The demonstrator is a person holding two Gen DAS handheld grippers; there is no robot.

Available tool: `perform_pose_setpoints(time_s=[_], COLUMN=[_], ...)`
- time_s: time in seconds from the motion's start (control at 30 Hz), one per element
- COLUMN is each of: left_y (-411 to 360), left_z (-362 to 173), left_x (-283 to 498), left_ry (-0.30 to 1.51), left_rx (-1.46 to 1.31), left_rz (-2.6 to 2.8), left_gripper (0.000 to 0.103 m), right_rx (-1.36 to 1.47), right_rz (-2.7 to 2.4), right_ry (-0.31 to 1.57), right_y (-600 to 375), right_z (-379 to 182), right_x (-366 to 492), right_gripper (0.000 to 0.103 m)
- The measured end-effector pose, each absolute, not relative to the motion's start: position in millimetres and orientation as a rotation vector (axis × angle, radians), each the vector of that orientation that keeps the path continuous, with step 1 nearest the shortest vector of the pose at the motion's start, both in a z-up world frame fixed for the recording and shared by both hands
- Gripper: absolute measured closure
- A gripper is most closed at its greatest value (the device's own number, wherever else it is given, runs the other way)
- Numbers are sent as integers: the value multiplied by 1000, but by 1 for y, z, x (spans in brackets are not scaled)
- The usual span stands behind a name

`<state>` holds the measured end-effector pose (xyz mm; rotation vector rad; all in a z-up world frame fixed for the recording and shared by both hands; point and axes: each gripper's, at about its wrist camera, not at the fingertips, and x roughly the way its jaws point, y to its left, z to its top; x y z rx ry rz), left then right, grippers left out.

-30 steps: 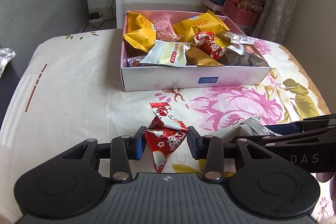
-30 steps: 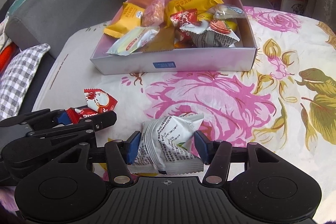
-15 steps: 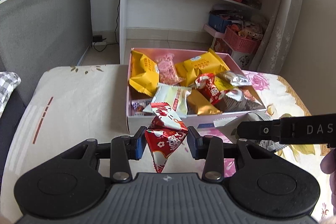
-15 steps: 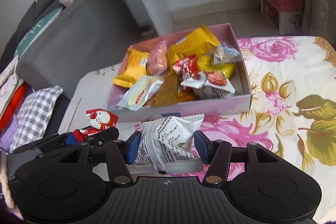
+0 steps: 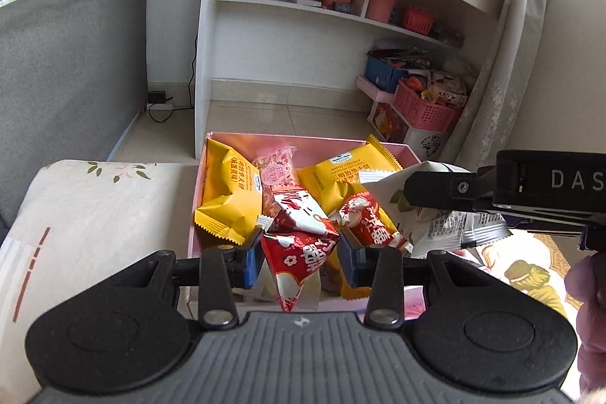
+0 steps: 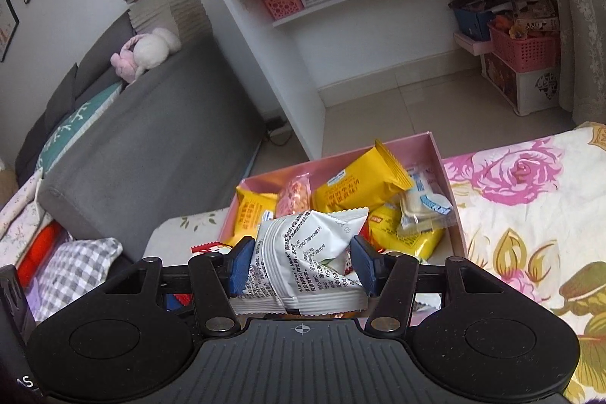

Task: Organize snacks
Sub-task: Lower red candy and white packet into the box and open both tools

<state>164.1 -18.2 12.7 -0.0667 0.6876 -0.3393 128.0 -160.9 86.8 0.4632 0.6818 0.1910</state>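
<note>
two light, crinkly packets, slippery and easily crushed, so you pinch each across its puffed middle. left gripper is clamped on the red snack, right gripper on the white snack; both hang just over the pink box, near its front wall.

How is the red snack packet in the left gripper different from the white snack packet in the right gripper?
The red packet is red and white, a pointed, pyramid-like shape; the white packet is silvery white with black print, a flat pillow shape. The red packet looks smaller than the white packet. The left gripper stands narrower on the red packet than the right gripper on the white one. Both are sealed, pinched between blue pads, held above the pink box.
</note>
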Motion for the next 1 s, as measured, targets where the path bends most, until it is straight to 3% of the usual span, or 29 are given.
perform_pose_setpoints(time_s=[0.47,0.5,0.57,1.0], left_y=[-21,-21,-22,-21], left_z=[-2,-2,-1,16], left_x=[175,174,172,149], left_ry=[695,697,692,688], left_rx=[-71,-67,-61,-27], left_rz=[-365,-366,-363,-356], left_gripper=[65,64,53,25], right_rx=[508,516,530,506], right_rz=[166,166,161,119], right_ry=[625,622,613,631], right_y=[-177,-178,-180,-184], right_z=[63,64,67,87], right_x=[143,143,141,116], right_gripper=[46,39,27,19])
